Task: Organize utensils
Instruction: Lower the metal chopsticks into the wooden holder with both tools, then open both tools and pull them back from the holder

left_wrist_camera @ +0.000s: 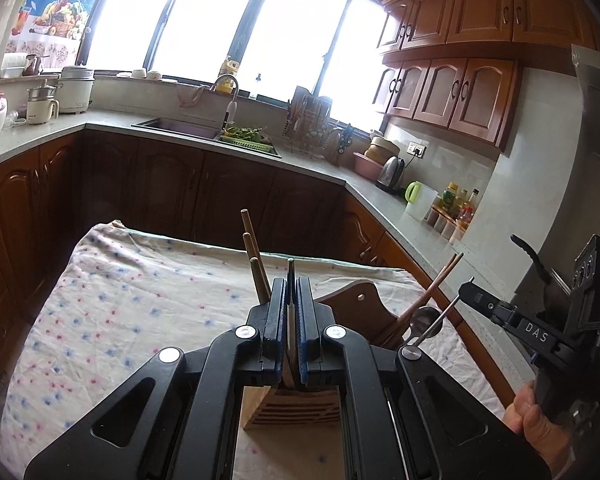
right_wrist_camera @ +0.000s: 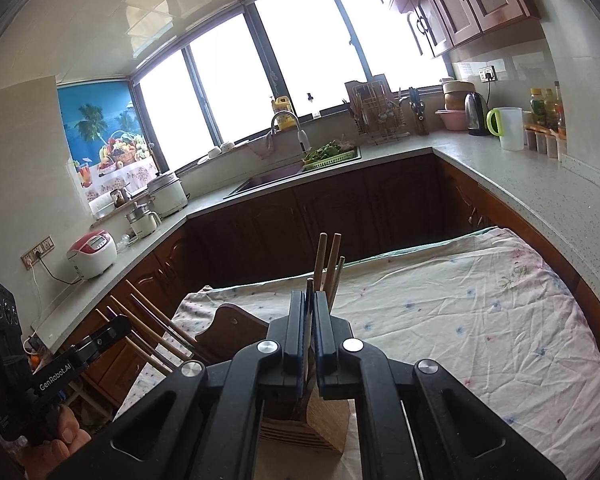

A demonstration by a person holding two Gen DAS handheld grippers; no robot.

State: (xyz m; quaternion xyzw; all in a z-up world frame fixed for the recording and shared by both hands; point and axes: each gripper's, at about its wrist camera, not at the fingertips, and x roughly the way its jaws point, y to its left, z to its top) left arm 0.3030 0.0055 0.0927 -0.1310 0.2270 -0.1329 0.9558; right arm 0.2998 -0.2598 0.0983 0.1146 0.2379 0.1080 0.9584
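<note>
A wooden utensil holder stands on the cloth-covered table, just under both grippers; it also shows in the right wrist view. My left gripper is shut on a thin metal utensil handle that runs down into the holder. My right gripper is shut on a thin dark utensil handle, also over the holder. Wooden chopsticks stand upright beside the fingers; they show in the right wrist view too. More chopsticks and a metal spoon lean out to the right.
A curved wooden back piece rises behind the holder. The other hand-held gripper unit is close at the right. Kitchen counters wrap around, with a sink, dish rack, kettle and bottles.
</note>
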